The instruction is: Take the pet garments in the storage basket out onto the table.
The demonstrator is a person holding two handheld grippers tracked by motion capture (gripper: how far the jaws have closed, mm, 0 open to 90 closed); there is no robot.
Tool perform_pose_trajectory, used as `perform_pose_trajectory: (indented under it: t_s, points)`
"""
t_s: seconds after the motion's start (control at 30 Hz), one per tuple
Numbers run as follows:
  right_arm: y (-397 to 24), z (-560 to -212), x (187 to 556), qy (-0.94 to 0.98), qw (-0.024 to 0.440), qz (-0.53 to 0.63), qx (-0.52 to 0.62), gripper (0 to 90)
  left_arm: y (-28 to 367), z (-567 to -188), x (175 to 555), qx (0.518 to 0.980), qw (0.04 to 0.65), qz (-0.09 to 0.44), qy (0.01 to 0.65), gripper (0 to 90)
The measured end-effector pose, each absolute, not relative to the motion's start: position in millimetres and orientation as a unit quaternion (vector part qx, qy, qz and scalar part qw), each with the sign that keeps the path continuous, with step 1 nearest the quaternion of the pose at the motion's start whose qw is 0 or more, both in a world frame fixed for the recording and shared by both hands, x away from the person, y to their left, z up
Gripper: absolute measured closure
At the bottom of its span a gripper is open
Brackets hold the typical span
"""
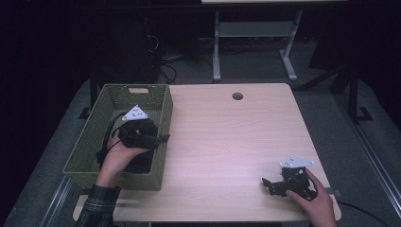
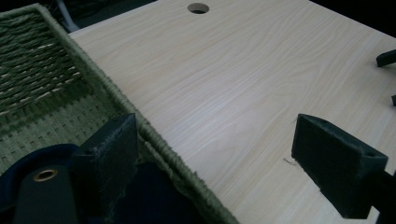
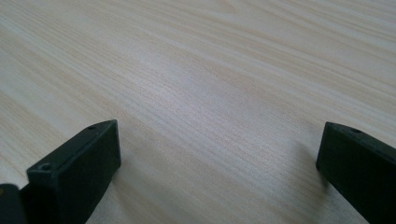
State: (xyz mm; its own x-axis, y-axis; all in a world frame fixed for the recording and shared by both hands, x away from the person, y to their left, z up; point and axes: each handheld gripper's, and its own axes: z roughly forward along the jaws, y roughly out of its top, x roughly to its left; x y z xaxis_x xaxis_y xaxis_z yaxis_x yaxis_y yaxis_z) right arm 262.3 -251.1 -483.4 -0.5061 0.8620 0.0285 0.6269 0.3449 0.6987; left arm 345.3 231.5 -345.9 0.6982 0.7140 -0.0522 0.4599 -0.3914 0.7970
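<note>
The high view is dim, and its surroundings fall to near black. Overhead light puts a soft pale sheen on the bench (image 1: 227, 137) centre. In both gripper views the near fingers (image 3: 74, 177) are blurred and cast soft shadows, while the wood grain farther off is sharper.

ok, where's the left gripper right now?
In the high view the left gripper sits at the table's left, over the right wall of the green woven basket, jaws open across the rim, above a dark object inside.
</note>
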Motion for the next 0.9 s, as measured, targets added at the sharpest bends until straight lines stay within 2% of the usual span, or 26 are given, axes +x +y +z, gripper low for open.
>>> perform_pose_trajectory:
  t_s: [0.9]
  points:
    - [-251.1, -483.4, 262.3, 0.801, 0.176, 0.334, 0.465, 0.0, 278.9, -362.7, 358.2, 0.823, 0.376, 0.180, 0.387, 14.4]
